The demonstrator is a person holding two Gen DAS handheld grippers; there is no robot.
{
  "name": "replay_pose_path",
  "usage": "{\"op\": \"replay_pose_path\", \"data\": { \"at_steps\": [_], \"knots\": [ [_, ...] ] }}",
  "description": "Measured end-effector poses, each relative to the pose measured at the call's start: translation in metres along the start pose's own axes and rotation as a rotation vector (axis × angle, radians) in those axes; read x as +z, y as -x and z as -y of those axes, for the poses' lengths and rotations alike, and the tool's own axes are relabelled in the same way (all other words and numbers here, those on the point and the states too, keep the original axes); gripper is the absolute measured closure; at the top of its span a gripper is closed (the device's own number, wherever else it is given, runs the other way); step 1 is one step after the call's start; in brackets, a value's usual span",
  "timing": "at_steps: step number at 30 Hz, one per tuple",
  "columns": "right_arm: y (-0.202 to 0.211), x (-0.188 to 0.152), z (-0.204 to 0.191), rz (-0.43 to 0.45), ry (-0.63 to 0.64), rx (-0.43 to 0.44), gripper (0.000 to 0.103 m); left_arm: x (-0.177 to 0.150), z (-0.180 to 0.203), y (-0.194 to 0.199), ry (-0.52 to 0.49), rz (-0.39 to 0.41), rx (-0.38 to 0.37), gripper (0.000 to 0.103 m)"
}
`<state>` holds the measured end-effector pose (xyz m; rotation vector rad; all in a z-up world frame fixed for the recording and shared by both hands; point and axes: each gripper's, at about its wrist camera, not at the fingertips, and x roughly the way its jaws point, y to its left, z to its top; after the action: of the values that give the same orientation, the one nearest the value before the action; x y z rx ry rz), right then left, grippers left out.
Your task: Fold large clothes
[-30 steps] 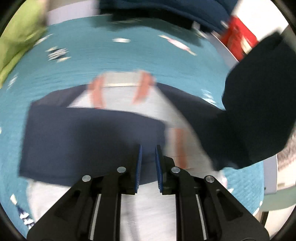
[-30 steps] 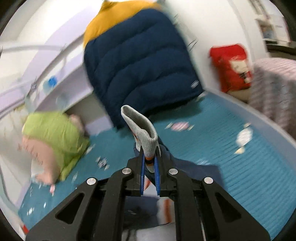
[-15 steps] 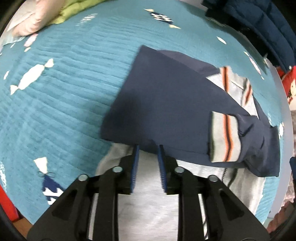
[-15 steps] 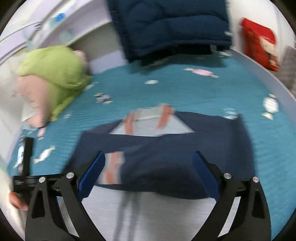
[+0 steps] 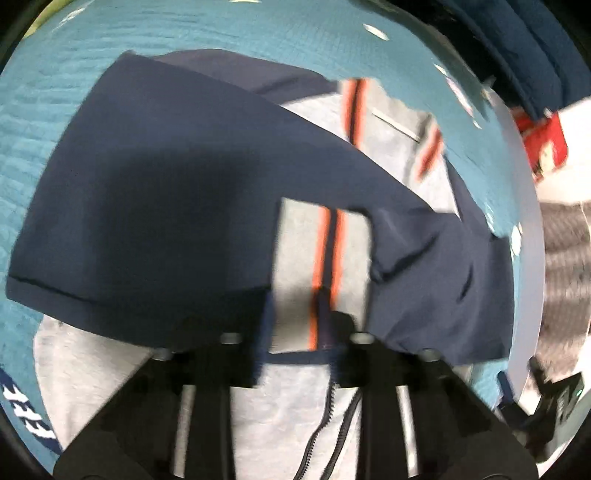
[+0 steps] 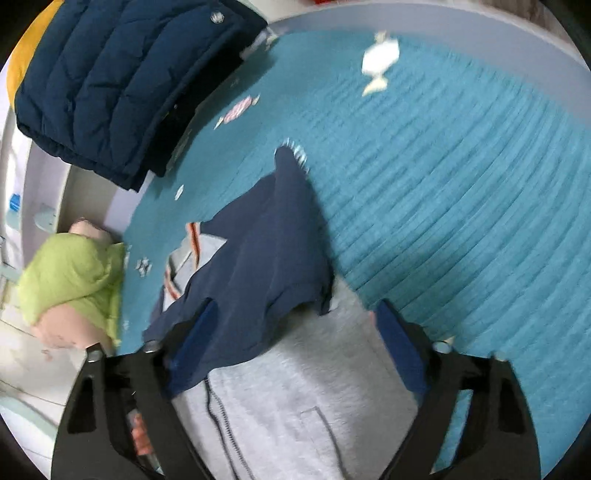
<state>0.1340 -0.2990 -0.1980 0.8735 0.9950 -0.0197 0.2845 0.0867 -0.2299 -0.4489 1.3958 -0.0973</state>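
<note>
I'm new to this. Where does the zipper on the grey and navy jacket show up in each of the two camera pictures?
Left wrist view: the zipper runs down the grey front at bottom centre, just behind the left gripper.
Right wrist view: the zipper is at lower left, inside the open right gripper.
Shared landmark: the teal bedspread.

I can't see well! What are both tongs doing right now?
Left tongs: slightly apart around the striped cuff; grip cannot be told.
Right tongs: open, holding nothing.
</note>
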Motion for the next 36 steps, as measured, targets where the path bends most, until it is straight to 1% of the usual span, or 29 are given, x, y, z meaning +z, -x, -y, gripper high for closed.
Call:
{"op": "replay_pose_path", "data": {
  "at_steps": [2,3,4,5,6,9,11,12,13,14,15,16,18,19,21,22,24,25,26,28,30,31,32,33,34,35,36],
  "knots": [
    [-0.006,0.000,-0.003,-0.023,-0.012,0.002,0.031,0.005,-0.004,0.007,0.021,0.020,-0.021,0.097],
    [-0.011,0.000,-0.007,-0.040,-0.021,0.031,0.035,0.006,-0.004,0.013,0.021,0.038,-0.032,0.097],
    [-0.014,-0.001,-0.008,-0.052,-0.037,0.068,0.036,0.007,-0.005,0.023,0.012,0.063,-0.041,0.097],
    [-0.016,-0.001,-0.010,-0.059,-0.051,0.092,0.036,0.009,-0.003,0.034,0.000,0.097,-0.054,0.097],
    [-0.020,-0.001,-0.011,-0.066,-0.057,0.097,0.036,0.011,-0.001,0.041,-0.005,0.117,-0.063,0.098],
    [-0.026,0.001,-0.010,-0.031,-0.075,0.069,0.036,0.012,0.002,0.067,-0.009,0.174,-0.045,0.098],
    [-0.034,0.007,0.000,0.001,-0.158,0.106,0.036,0.014,0.001,0.085,-0.018,0.225,-0.027,0.098],
    [-0.040,0.011,0.006,-0.002,-0.217,0.148,0.035,0.016,0.000,0.093,-0.017,0.249,-0.018,0.098],
    [-0.045,0.013,0.010,-0.009,-0.260,0.186,0.031,0.020,-0.002,0.101,-0.020,0.271,-0.008,0.098],
    [-0.049,0.014,0.012,-0.012,-0.286,0.213,0.028,0.023,-0.009,0.110,-0.025,0.280,-0.006,0.098],
    [-0.058,0.015,0.011,-0.026,-0.315,0.224,0.024,0.026,-0.014,0.115,-0.020,0.290,-0.005,0.098],
    [-0.063,0.015,0.009,-0.031,-0.330,0.227,0.024,0.029,-0.017,0.117,-0.016,0.289,-0.004,0.098],
    [-0.069,0.012,0.008,-0.013,-0.349,0.247,0.024,0.035,-0.021,0.114,-0.004,0.281,0.026,0.098],
    [-0.072,0.010,0.007,-0.038,-0.376,0.252,0.024,0.032,-0.025,0.117,0.003,0.284,0.031,0.098],
    [-0.075,0.000,0.003,-0.166,-0.448,0.272,0.026,0.033,-0.031,0.122,0.025,0.298,0.027,0.098],
    [-0.072,-0.006,0.002,-0.196,-0.468,0.274,0.026,0.034,-0.035,0.126,0.038,0.302,0.022,0.098],
    [-0.067,-0.018,0.001,-0.219,-0.458,0.300,0.026,0.033,-0.040,0.134,0.051,0.316,0.011,0.099],
    [-0.068,-0.020,0.001,-0.204,-0.440,0.296,0.026,0.034,-0.040,0.140,0.043,0.326,0.008,0.099],
    [-0.069,-0.019,0.001,-0.179,-0.421,0.286,0.026,0.034,-0.039,0.143,0.036,0.334,0.014,0.102],
    [-0.080,-0.014,0.003,-0.112,-0.378,0.271,0.028,0.033,-0.037,0.153,0.021,0.369,0.048,0.103],
    [-0.082,-0.009,0.007,-0.051,-0.416,0.313,0.029,0.033,-0.037,0.160,0.011,0.385,0.044,0.102],
    [-0.079,-0.005,0.006,-0.010,-0.409,0.328,0.041,0.032,-0.037,0.160,0.009,0.384,0.058,0.102],
    [-0.076,-0.001,0.004,0.016,-0.375,0.313,0.052,0.032,-0.037,0.158,-0.001,0.377,0.070,0.103],
    [-0.072,0.007,-0.002,0.033,-0.307,0.256,0.068,0.031,-0.036,0.153,-0.018,0.360,0.078,0.103],
    [-0.071,0.010,-0.004,0.034,-0.276,0.224,0.078,0.029,-0.035,0.145,-0.034,0.337,0.078,0.103],
    [-0.069,0.014,-0.004,0.028,-0.249,0.171,0.085,0.027,-0.035,0.139,-0.047,0.320,0.076,0.102],
    [-0.067,0.015,-0.002,0.023,-0.239,0.133,0.088,0.024,-0.033,0.128,-0.058,0.295,0.079,0.102]
  ]
}}
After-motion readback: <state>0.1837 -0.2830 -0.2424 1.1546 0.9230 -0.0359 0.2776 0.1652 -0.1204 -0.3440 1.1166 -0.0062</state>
